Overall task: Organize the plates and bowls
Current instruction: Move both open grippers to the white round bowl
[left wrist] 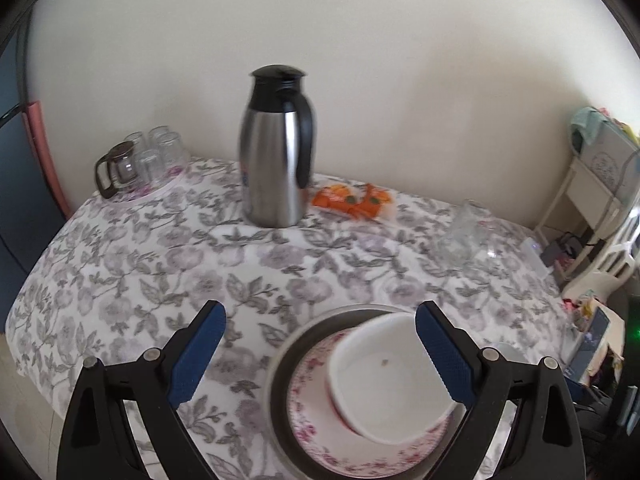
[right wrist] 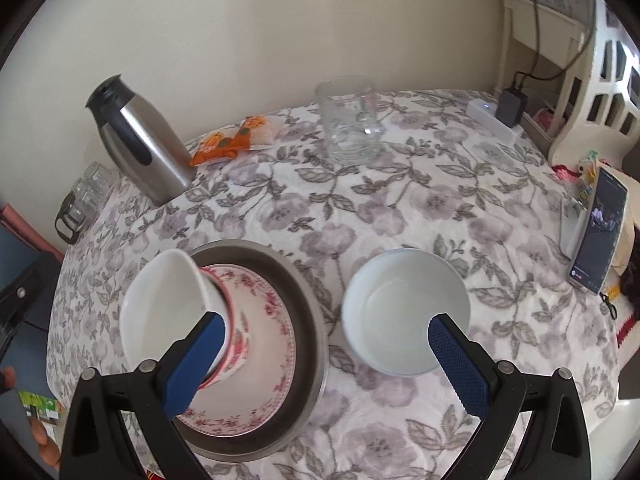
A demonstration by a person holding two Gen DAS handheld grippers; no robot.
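A white bowl with a red flower pattern outside rests, tilted, on a pink-flowered plate. The plate lies in a grey metal dish on the flowered tablecloth. My left gripper hangs open above the bowl, its blue pads clear of it. The right wrist view shows the same bowl, plate and dish. A plain white bowl stands to their right. My right gripper is open over the gap between dish and plain bowl, holding nothing.
A steel thermos jug, an orange snack packet and a clear glass jug stand toward the wall. Upturned glasses and a small glass teapot sit at the far left corner. A phone on a stand is at the right edge.
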